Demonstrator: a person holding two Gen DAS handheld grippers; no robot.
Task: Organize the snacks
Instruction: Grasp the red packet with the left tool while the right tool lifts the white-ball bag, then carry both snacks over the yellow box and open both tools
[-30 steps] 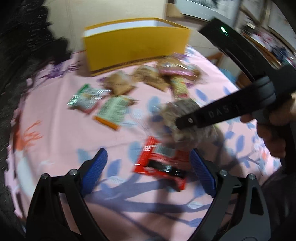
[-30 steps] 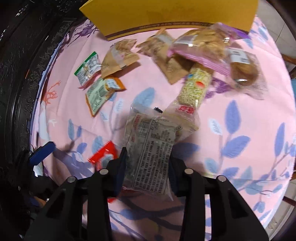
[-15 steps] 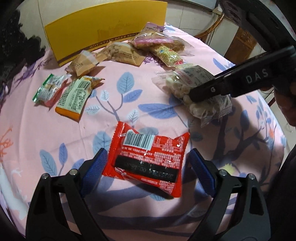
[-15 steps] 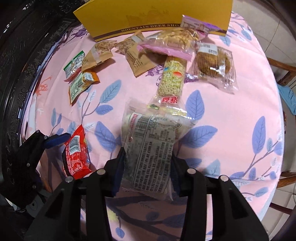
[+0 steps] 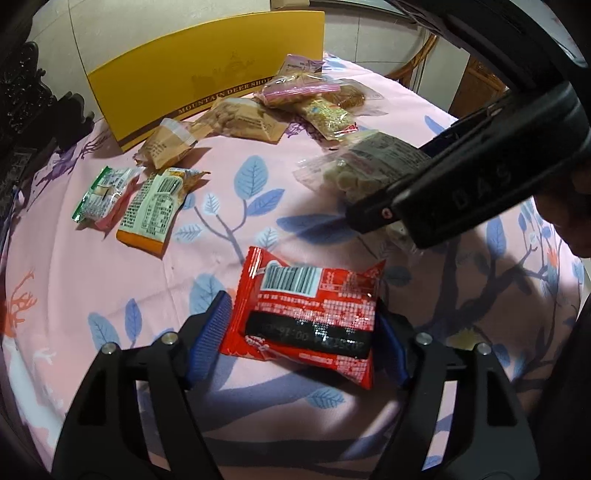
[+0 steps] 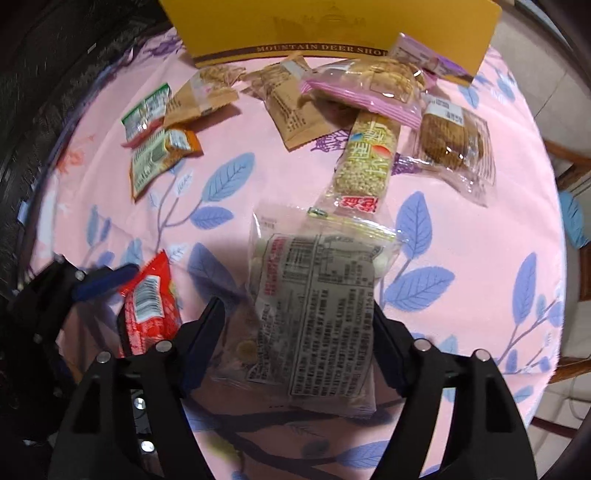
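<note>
A pink leaf-print tablecloth (image 6: 461, 192) carries scattered snack packets (image 6: 369, 158) and a yellow box (image 5: 207, 81).

Both views were fisheye, each mounted just behind its own jaws, which filled the bottom of the frame. The left wrist view looked low and close across the pink leaf-print counter (image 5: 110, 280) toward the yellow box (image 5: 207, 81) at the upper centre, with the right gripper (image 5: 373, 218) cutting in from the right edge. The right wrist view sat higher, tilted more steeply down on the counter (image 6: 480, 229), the box (image 6: 332, 26) at its top edge and the left gripper (image 6: 110, 306) at lower left. Both shared the box, the scattered snack packets and the red packet (image 5: 310, 306) (image 6: 147, 302).
</note>
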